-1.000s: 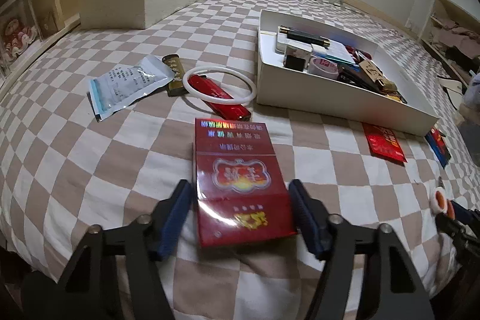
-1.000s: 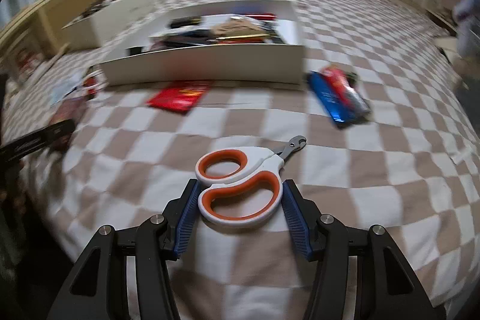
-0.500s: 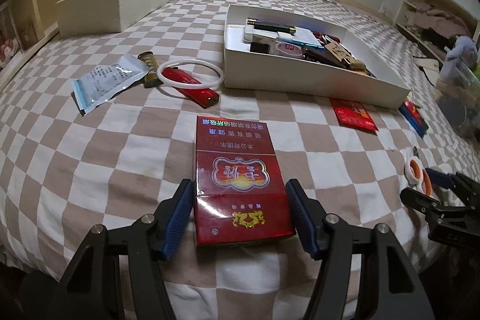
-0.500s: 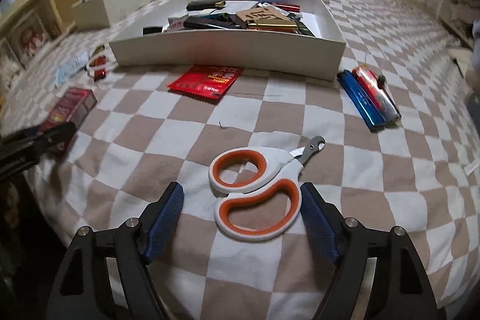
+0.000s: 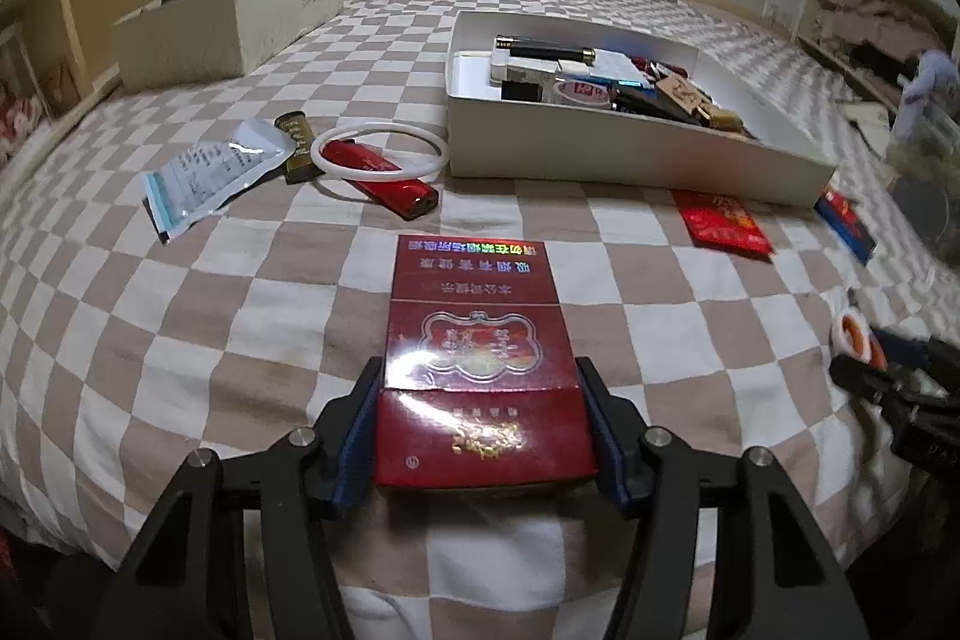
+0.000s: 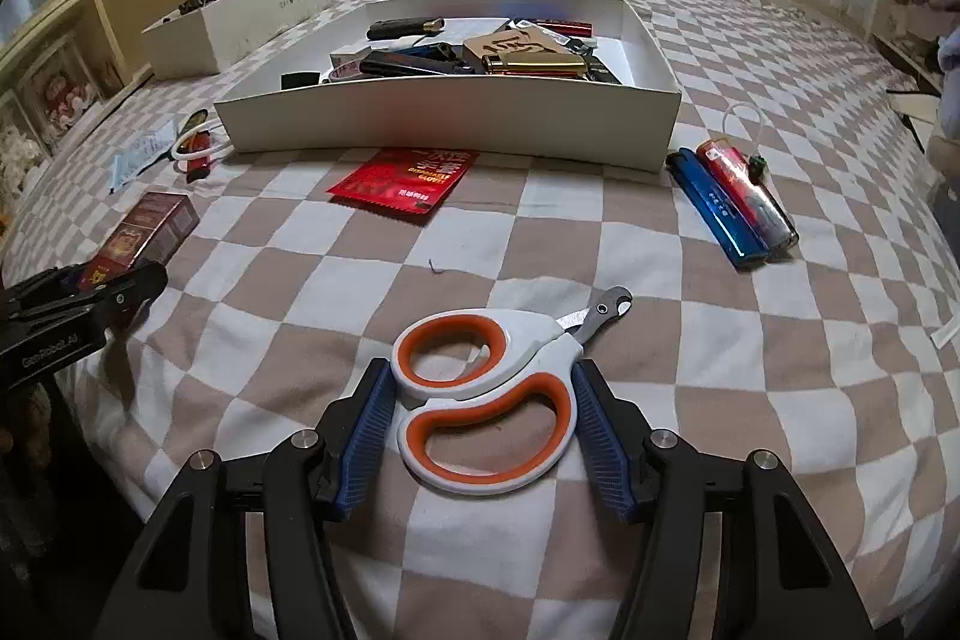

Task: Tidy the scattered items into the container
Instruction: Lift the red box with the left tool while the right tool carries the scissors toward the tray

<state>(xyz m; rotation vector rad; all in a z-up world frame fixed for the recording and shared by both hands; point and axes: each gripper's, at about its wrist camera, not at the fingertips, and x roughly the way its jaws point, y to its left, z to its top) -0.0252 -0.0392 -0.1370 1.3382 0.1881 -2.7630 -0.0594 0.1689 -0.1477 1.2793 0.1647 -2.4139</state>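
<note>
On a checkered bed, the left gripper (image 5: 480,430) has just closed on a red cigarette pack (image 5: 477,370) while the right gripper (image 6: 483,430) has just closed on orange-handled clippers (image 6: 486,394), both short of the white container (image 6: 450,124).

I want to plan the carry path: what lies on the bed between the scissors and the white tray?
In the right wrist view, only a flat red packet lies between the scissors and the white tray, close to its wall; the rest is bare checkered cover.

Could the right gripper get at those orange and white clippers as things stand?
Probably yes. The right gripper already straddles the clippers, its jaws having just been closing onto the handles, and nothing lies over or against them on the checked bedspread.
</note>
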